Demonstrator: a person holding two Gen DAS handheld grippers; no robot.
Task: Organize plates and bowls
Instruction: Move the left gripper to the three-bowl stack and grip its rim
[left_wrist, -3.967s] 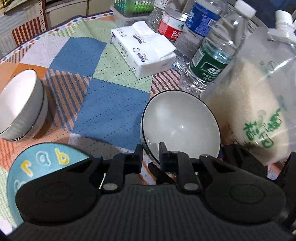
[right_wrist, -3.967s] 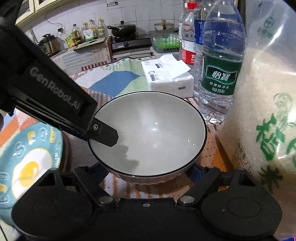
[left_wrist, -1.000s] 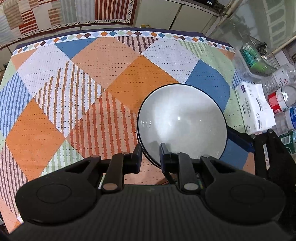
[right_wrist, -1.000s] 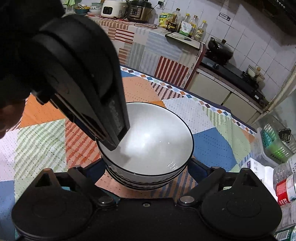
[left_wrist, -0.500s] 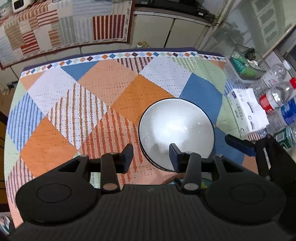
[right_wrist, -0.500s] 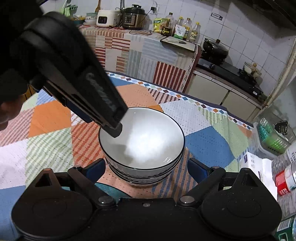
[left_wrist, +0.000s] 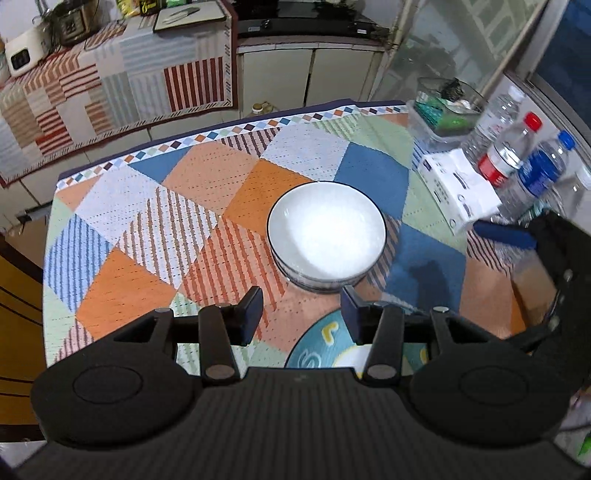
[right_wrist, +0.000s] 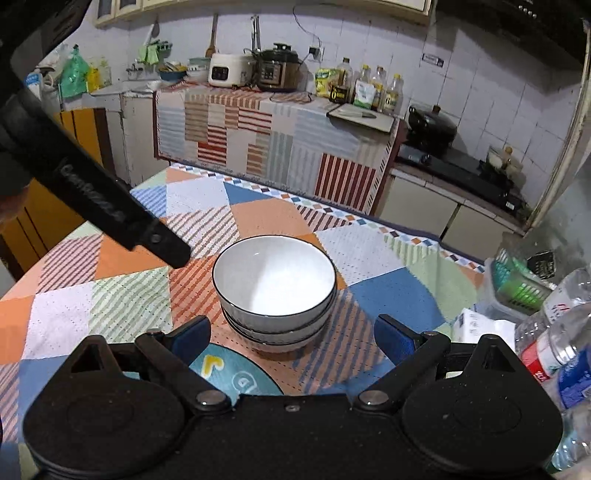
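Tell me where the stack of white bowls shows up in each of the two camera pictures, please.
Left wrist view: the stack of white bowls sits right of centre, just beyond the tongs.
Right wrist view: the stack sits near centre, beyond the tongs.
Shared landmark: the blue plate lies just in front of the bowls in both.

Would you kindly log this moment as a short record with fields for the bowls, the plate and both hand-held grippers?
bowls: stack of white bowls, black-rimmed, nested upright on the patchwork tablecloth
plate: blue plate, near edge, beside the stack, partly hidden
left hand-held gripper: jaws opening, nothing between them, clear of the stack
right hand-held gripper: open wide, empty
clutter: tissue pack, water bottles at one side
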